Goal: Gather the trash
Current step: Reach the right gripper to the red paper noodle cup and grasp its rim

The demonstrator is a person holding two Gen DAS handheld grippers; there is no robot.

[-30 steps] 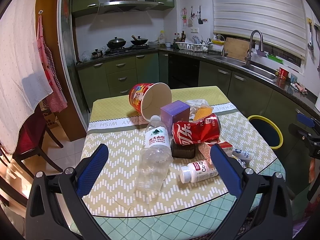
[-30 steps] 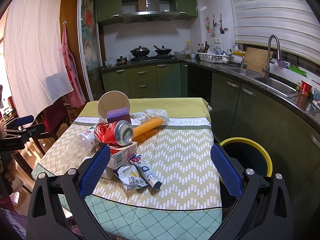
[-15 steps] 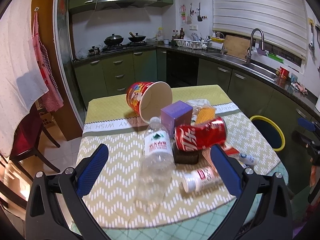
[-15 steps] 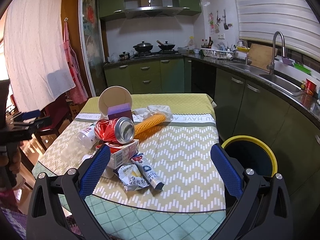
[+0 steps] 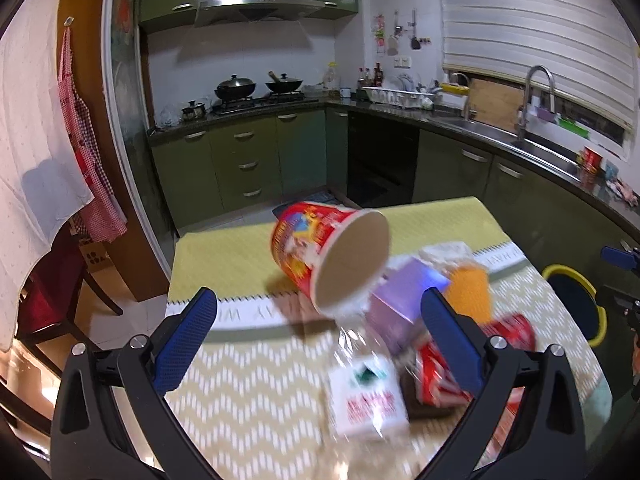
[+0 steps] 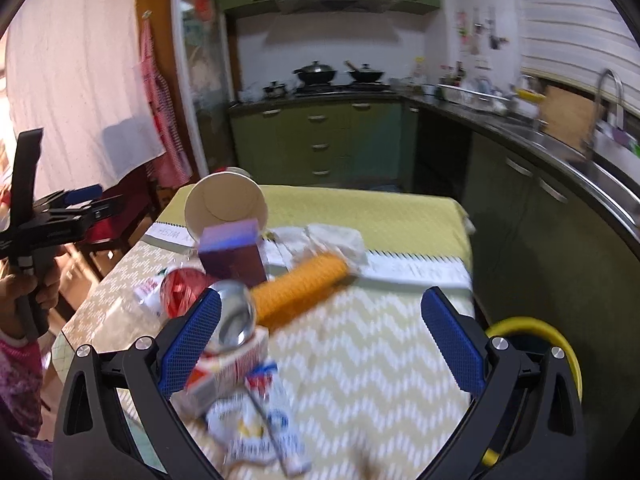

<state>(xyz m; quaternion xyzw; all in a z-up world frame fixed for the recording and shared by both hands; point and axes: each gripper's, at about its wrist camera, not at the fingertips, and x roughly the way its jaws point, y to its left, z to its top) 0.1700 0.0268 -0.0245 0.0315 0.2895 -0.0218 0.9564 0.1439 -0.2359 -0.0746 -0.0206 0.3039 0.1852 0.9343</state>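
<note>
Trash is heaped on the table: a red paper noodle cup on its side, a purple box, a clear plastic bottle, a red cola can and an orange wrapper. My left gripper is open just above the bottle and cup, holding nothing. In the right wrist view the cup, box, can, orange wrapper and snack packets lie ahead. My right gripper is open and empty over the table's near right part.
A yellow-rimmed black bin stands on the floor right of the table. Green kitchen cabinets and a sink counter run behind. A chair stands at the left. A hand holds the left gripper.
Both grippers have moved forward and closer to the heap of trash; the objects look larger and blurred by motion. Both stayed open.
</note>
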